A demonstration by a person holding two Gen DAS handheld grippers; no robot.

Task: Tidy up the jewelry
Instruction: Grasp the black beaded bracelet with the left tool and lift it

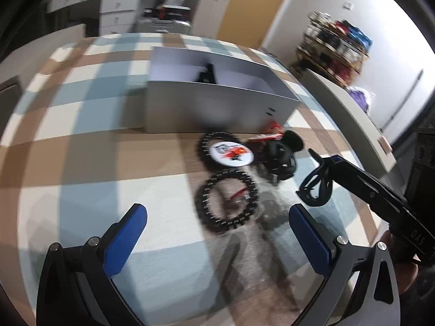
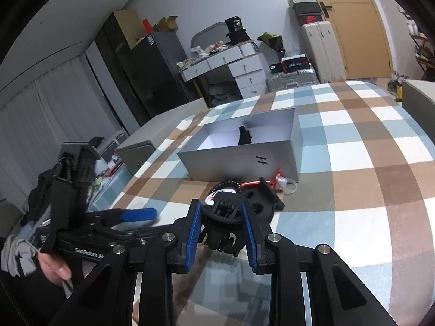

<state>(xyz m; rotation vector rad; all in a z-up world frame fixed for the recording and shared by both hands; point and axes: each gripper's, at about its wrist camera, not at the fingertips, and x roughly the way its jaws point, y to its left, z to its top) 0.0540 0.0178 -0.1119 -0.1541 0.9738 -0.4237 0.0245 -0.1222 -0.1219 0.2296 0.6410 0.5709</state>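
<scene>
A grey open box (image 1: 217,106) stands on the checked cloth and shows in the right wrist view (image 2: 244,157) too; a small black item (image 2: 244,135) lies inside it. In front of the box lie a black beaded bracelet (image 1: 227,201), a round badge ringed by beads (image 1: 231,152), a black piece (image 1: 280,160) and a red-and-white piece (image 2: 282,183). My left gripper (image 1: 217,233) is open and empty above the cloth, just short of the bracelet. My right gripper (image 2: 221,231) is shut on a black claw hair clip (image 2: 224,228), which also shows in the left wrist view (image 1: 316,187).
The checked cloth (image 2: 367,163) covers the whole surface. A beige cabinet (image 2: 141,146) stands off its left edge. White drawers (image 2: 244,73), suitcases (image 2: 318,51) and a wooden door (image 2: 353,27) stand behind. A cluttered shelf (image 1: 334,46) is to the right.
</scene>
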